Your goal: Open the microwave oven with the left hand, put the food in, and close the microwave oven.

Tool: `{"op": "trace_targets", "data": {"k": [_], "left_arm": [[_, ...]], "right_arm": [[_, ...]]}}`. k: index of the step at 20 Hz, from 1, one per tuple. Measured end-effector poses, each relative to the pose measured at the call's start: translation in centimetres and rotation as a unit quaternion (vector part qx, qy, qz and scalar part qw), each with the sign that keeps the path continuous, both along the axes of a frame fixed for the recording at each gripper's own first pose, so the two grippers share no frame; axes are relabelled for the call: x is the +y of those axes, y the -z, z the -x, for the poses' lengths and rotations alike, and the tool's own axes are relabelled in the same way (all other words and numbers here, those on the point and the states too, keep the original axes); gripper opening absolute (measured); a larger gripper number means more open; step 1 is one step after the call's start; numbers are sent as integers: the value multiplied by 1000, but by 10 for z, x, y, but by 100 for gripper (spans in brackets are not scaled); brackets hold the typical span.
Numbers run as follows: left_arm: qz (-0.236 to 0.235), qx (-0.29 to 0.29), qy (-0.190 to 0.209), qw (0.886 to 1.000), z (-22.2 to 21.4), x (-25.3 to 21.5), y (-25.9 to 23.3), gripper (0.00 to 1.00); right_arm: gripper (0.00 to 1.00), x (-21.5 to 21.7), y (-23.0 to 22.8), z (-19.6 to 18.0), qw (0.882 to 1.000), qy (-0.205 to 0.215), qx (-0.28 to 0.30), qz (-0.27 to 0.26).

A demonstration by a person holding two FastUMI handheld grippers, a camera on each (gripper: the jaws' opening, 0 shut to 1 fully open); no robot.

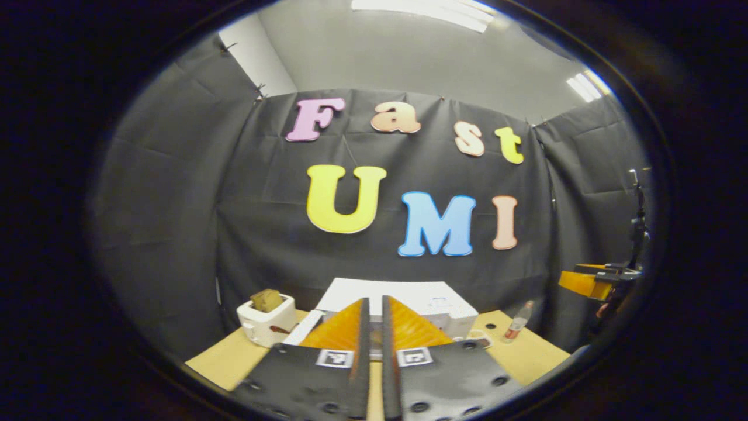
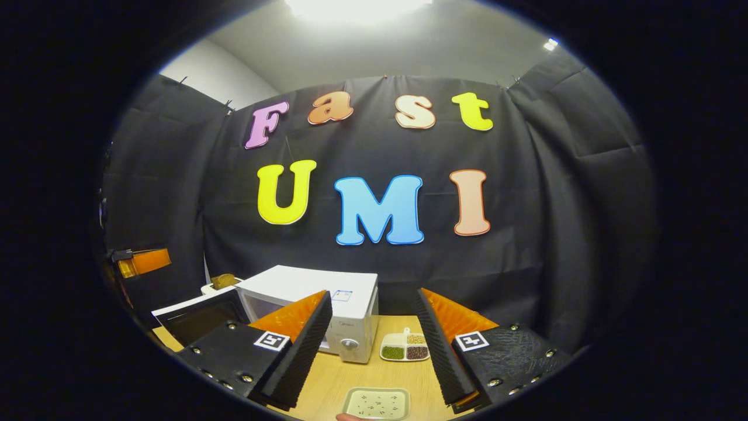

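**Microwave door open, food tray low in the frame**

In the right gripper view the white microwave oven (image 2: pixel 327 304) stands on the wooden table (image 2: pixel 362 374) left of centre, its door (image 2: pixel 196 318) swung out to the lower left so the dark inner face shows. Behind it, at the left, a white toaster (image 2: pixel 219 285) holds a brown slice. Just right of the microwave's control panel lies a small divided dish (image 2: pixel 404 347) with green, tan and dark fillings. At the bottom centre rests a pale rectangular food tray (image 2: pixel 377 403) with speckled contents, and a fingertip (image 2: pixel 350 417) touches its near edge.

The right gripper (image 2: pixel 374 351) is held level above the table, spread wide and empty, the tray lying below the gap between its fingers.

In the left gripper view the toaster (image 1: pixel 267 318) sits at lower left, the microwave (image 1: pixel 432 304) behind the fingers at centre, and a small bottle with a red label (image 1: pixel 517 323) stands on the table (image 1: pixel 228 359) at lower right. The left gripper (image 1: pixel 374 333) points at the microwave with its fingers drawn nearly together, a thin slit between them, gripping nothing. At the far right edge the other gripper (image 1: pixel 590 282) hangs in the air.
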State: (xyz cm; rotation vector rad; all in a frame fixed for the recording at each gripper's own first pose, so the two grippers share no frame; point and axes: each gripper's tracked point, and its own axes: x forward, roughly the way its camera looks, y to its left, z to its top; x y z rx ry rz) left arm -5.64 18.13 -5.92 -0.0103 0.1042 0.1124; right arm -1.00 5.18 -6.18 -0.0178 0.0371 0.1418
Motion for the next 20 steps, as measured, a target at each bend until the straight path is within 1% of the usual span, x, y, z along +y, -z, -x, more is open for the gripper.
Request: {"op": "trace_targets", "data": {"k": [1,2,3,6,10,13,16,18,20], "left_arm": [[5,2,-5,1000,7,8,1,7],[14,8,-2,1000,14,13,4,7],[16,14,-9,1000,23,26,10,7],[15,37,-38,998,50,86,22,7],[19,80,-86,993,89,156,58,7],[27,109,-96,989,103,181,92,7],[32,148,-98,984,105,202,136,7],[50,169,-98,979,107,206,164,7],[57,187,-94,976,109,203,185,7]], "right_arm": [[87,3,-2,0,1000,-3,-1,1],[88,6,-6,0,1000,-4,-4,2],[88,11,-7,-1,1000,-5,-6,3],[87,21,-10,-6,1000,-5,-11,4],[88,31,-13,-7,1000,-1,-20,-2],[88,33,-16,-8,999,8,-25,-19],[88,32,-16,-8,999,16,-20,-23],[88,32,-15,-8,1000,18,-13,-18],[87,32,-17,-7,1000,17,-14,-14]]}}
